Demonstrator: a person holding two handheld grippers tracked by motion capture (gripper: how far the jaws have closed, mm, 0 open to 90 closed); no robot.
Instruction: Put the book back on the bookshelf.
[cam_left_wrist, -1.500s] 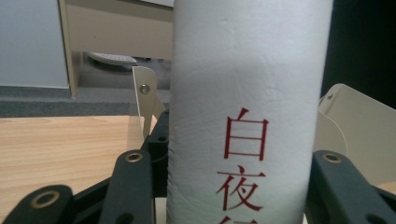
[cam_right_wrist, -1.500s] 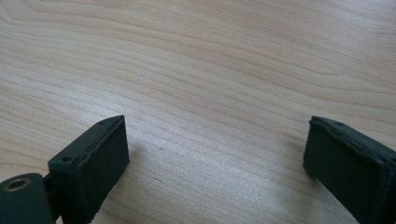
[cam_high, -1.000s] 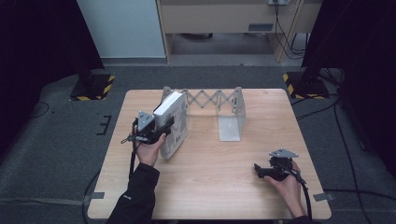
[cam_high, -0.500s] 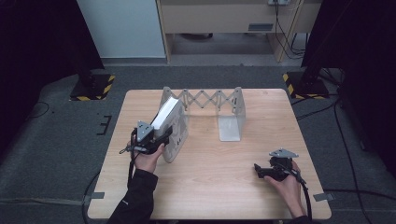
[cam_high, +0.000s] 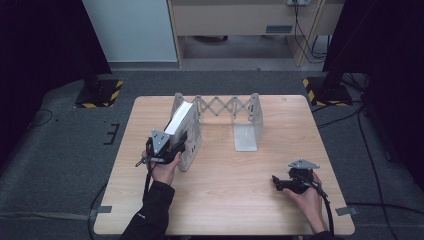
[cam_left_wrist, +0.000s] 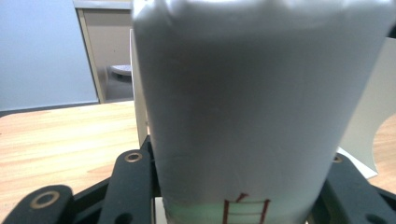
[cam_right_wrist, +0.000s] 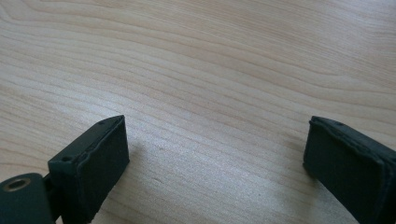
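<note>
Right gripper (cam_high: 280, 182), lower right of frame: jaws wide apart, nothing between, resting on table (cam_high: 240, 200). Left gripper (cam_high: 172, 148), left of centre: clamped on white book (cam_high: 179, 120). Book's long axis runs up-frame, tilted against left end plate of rack (cam_high: 227, 107); left hand nearer.

book (cam_left_wrist: 261, 107) | lower edge | red mark, unreadable

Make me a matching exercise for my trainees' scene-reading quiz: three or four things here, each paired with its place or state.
Things:
1. left claw
2. right claw
3. white book
4. expanding rack

States:
A. open over bare wood
B. stands at the table's far side
C. shut on a book
D. leans at the rack's left end

Pairs: 1-C, 2-A, 3-D, 4-B
</note>
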